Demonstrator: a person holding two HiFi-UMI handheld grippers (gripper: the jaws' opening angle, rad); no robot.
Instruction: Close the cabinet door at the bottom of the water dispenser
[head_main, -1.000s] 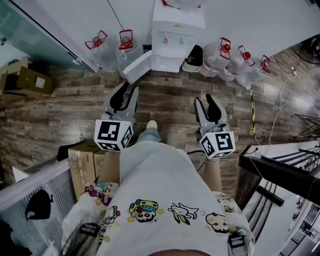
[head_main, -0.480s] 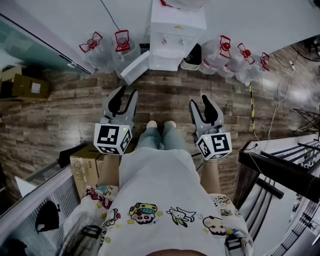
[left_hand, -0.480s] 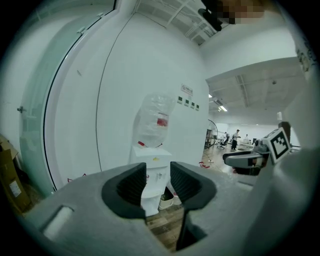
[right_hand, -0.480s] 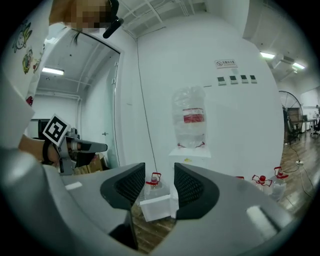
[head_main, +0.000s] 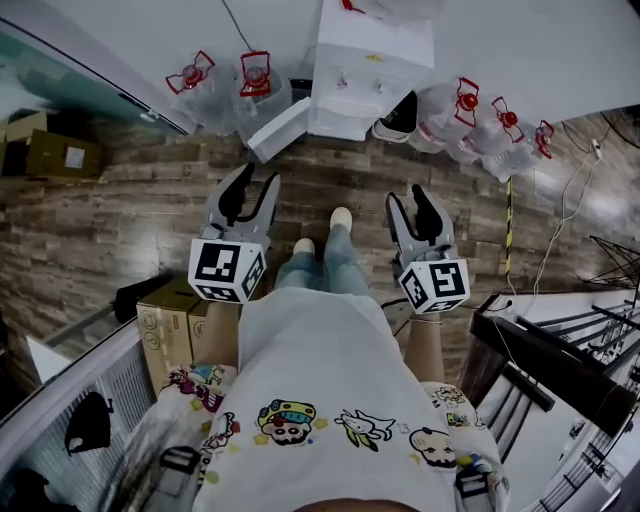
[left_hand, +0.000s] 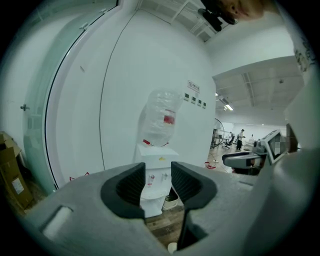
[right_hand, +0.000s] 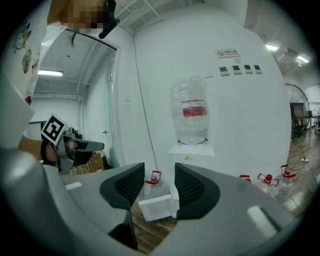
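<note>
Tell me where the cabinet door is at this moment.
In the head view, the door stands open at top centre, jutting left from the base of the dispenser, right beside the red-capped bottles on the floor.

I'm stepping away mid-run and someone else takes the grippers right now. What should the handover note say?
Left gripper: open, nothing between the jaws, which have just been opening.
Right gripper: open, empty, and its jaws have also just been opening.
Water dispenser: straight ahead. Its bottom cabinet door stands open, swung out to the left in the head view.
Done: nothing yet; neither gripper touches the door.
Left: step closer and push the door shut, probably with the left gripper, which is on the door's side.
</note>
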